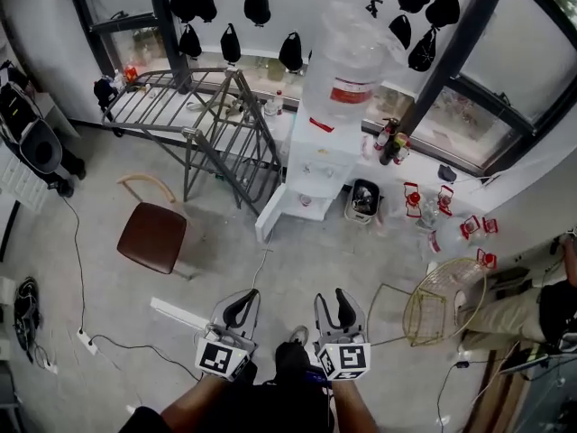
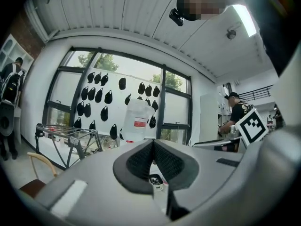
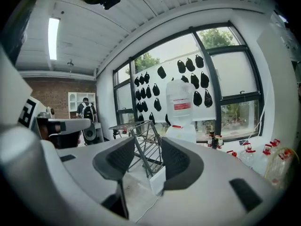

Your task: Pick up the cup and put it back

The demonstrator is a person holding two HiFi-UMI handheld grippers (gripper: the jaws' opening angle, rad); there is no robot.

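A: Which step's in hand?

B: Approach, it's judged. Nothing's been picked up yet. The left gripper (image 1: pixel 242 300) is held clenched, pads met, nothing b/w them. The right gripper (image 1: pixel 335 303) is held released, jaws apart, and only floor and a metal rack (image 3: pixel 136 126) are seen thru the gap. Both are kept low by the person's body, well apart from the water dispenser (image 1: pixel 315 156).

A: Next move?

B: The gap to the dispenser must be closed first. Then the right gripper should be lined up w/ the cup, kept level, and shut gently on its wall. The left prob. isn't needed.

A: And the cup: where's it, what's it like?

B: It can't be made out for sure. A small pale thing (image 1: pixel 306 200) is seen in the dispenser's lower recess, w/ the door (image 1: pixel 270 215) swung open at its left. That's taken to be it. It's too small for shape, fill or handle to be told. If thin-walled, it'd be crushed or tipped easily, so a soft grip is called for.
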